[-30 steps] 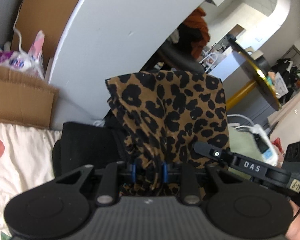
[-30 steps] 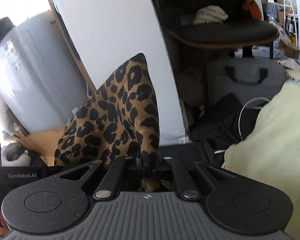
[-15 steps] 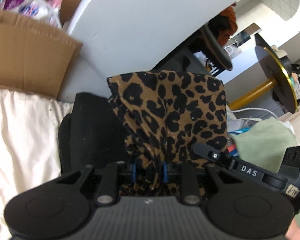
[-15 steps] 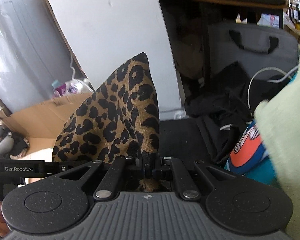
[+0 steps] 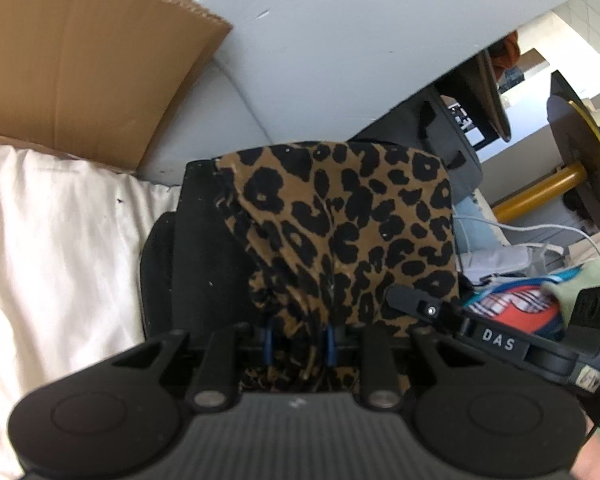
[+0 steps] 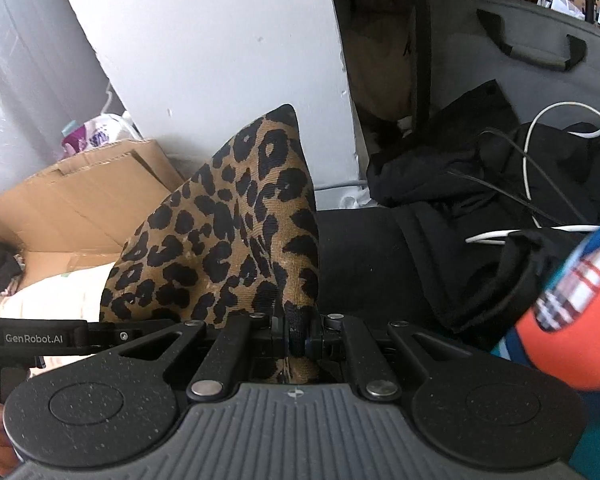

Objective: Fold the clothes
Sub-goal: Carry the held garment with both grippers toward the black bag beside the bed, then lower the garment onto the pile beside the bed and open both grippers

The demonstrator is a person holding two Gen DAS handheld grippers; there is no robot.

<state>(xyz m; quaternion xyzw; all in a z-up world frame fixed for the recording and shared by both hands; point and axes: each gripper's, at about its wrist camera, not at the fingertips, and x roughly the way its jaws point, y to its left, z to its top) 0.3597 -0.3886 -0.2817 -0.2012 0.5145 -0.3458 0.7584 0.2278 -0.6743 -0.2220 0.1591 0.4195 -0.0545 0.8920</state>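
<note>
The left gripper (image 5: 298, 340) and right gripper (image 6: 296, 338) are both pinching the soft, spotted cloth (image 5: 348, 232), bunching it into folds.

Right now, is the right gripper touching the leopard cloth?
Touching. The right wrist view shows the right gripper with jaws pinched shut on a corner of the leopard cloth.

The leopard-print garment (image 5: 352, 236) is showing as thin woven cloth, matt; the left gripper (image 5: 298, 340) and right gripper (image 6: 296, 334) are looking like matt, speckled black plastic with ribbed grey tops; the cardboard box (image 5: 80, 56) is appearing rough, corrugated at its edge
</note>
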